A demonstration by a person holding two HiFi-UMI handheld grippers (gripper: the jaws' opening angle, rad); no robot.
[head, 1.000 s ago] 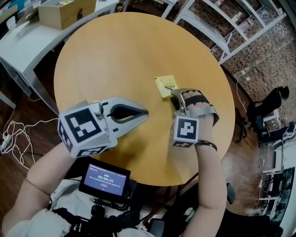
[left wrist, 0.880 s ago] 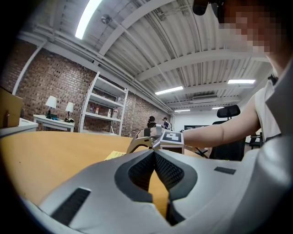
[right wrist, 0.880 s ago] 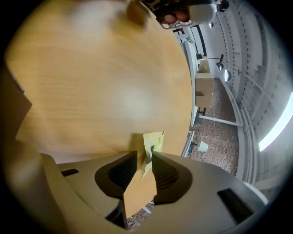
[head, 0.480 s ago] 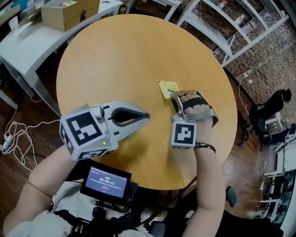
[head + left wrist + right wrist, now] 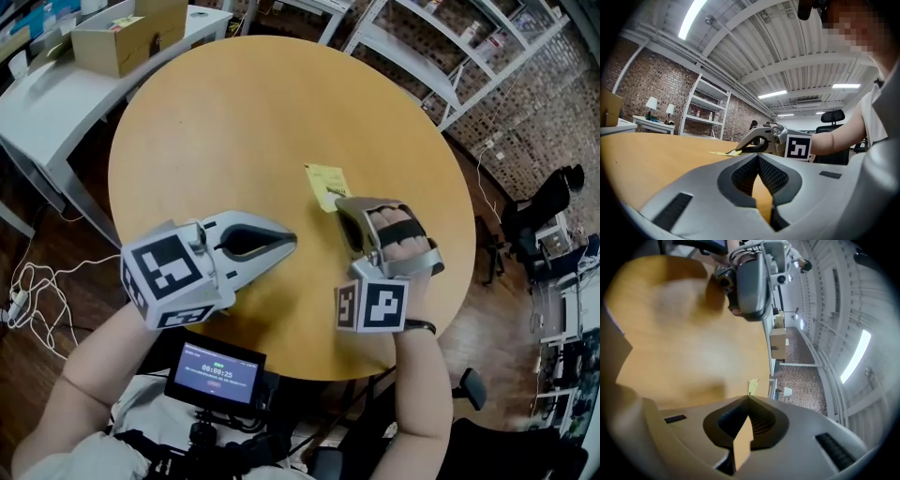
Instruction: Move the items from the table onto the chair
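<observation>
A yellow sticky note [image 5: 322, 180] lies at the middle right of the round wooden table [image 5: 234, 112]. My right gripper [image 5: 339, 203] is shut on the note's near edge and holds that edge a little off the wood. In the right gripper view the note [image 5: 753, 386] sticks out past the closed tips of the right gripper [image 5: 748, 397]. My left gripper [image 5: 292, 240] hovers to the left of it, shut and empty. In the left gripper view the left gripper [image 5: 757, 156] looks level across the table at the right gripper [image 5: 737, 151] and the note [image 5: 723, 152].
A cardboard box [image 5: 122, 37] sits on a grey desk [image 5: 56, 89] at the upper left. White shelving [image 5: 422, 56] runs along the back right. Cables [image 5: 28, 272] lie on the floor at left, and a black chair [image 5: 539, 202] stands at right.
The right gripper's jaws closed on the note's near edge, then the gripper rose and drew back toward me. The note shifted slightly with it. The left gripper has stayed where it was.
</observation>
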